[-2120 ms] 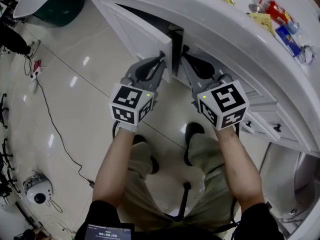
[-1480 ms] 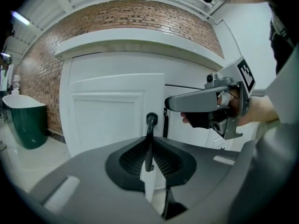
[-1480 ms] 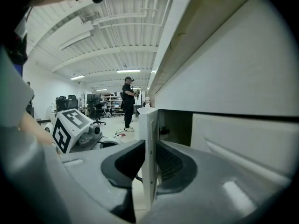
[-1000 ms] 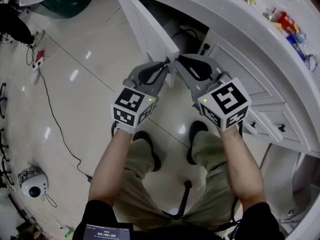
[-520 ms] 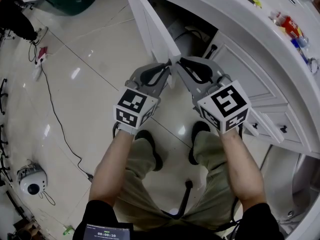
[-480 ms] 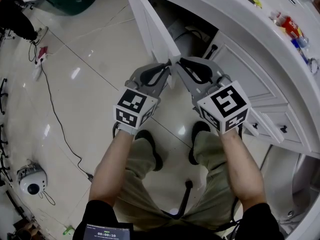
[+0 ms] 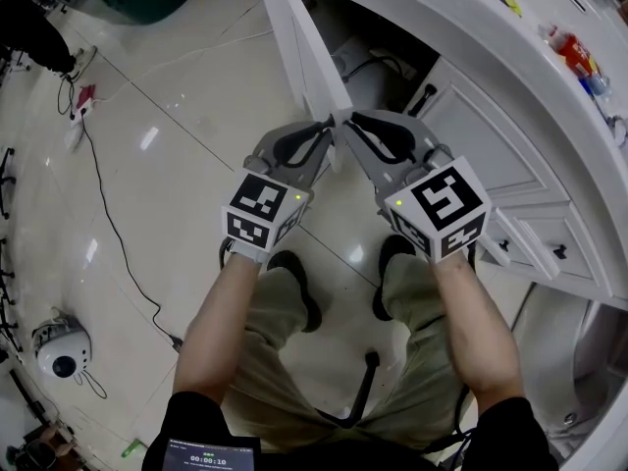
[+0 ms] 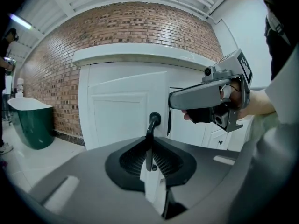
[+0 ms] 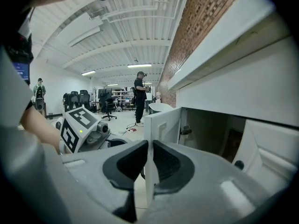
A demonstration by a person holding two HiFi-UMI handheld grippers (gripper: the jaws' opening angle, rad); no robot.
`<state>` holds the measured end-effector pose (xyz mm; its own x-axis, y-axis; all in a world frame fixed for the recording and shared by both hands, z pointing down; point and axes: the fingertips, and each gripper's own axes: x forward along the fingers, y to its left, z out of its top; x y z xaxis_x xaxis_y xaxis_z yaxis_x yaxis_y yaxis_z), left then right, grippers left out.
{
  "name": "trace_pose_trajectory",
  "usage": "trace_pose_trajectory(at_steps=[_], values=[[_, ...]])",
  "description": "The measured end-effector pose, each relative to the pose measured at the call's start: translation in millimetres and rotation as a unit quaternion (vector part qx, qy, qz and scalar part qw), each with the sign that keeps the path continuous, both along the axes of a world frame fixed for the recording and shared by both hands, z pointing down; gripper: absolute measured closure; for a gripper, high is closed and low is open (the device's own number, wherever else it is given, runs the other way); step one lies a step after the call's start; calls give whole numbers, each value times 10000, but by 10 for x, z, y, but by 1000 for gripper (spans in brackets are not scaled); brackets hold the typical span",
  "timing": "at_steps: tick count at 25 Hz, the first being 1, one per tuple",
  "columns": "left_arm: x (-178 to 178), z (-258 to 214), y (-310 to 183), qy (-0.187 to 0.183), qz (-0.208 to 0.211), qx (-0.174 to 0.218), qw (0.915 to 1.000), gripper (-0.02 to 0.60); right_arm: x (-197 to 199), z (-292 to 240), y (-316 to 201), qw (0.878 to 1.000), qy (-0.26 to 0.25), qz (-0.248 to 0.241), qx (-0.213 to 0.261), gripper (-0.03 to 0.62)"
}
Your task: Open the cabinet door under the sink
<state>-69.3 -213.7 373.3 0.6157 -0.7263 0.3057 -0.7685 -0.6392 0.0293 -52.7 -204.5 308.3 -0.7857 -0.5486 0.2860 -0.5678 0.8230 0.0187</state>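
Clenched tight, the left gripper [image 8: 150, 153] has its jaws closed on the slim black handle [image 8: 153, 122] that stands off the face of the cabinet door [image 8: 121, 115]. Just beside it, the right gripper [image 9: 150, 158] is pinched on the door's free vertical edge, with the thin white panel sandwiched between its ribbed pads. In the head view the two sets of jaws meet at that same corner of the door, which stands partly open: it angles out from the cabinet toward the person's knees, and the dark opening [image 7: 378, 52] under the curved white counter [image 7: 461, 27] is exposed behind it. The neighbouring door [image 7: 500, 145], with its own small black knob, looks shut. The open door reads as a stiff, painted, framed panel, probably light and free to swing about hinges on its far side, so it should take little force and wants a pull along its arc, not a straight tug. The handle is the better purchase: narrow, rigid and shaped so the jaws can hook behind it. The glossy painted edge is likely slick, and a pinch there could slide off or mark the finish, so it serves best as a steadying hold. The glossy tiled floor [image 7: 177, 165] on the side the door is angled toward looks free of obstructions.
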Motion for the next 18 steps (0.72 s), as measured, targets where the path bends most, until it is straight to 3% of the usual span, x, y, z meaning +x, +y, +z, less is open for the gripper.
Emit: trace_pose_trajectory(at_steps=[18], values=[[-346,21,86,16,-223,-7,9997,522,-344,25,135,9998,81,-186,14,562]])
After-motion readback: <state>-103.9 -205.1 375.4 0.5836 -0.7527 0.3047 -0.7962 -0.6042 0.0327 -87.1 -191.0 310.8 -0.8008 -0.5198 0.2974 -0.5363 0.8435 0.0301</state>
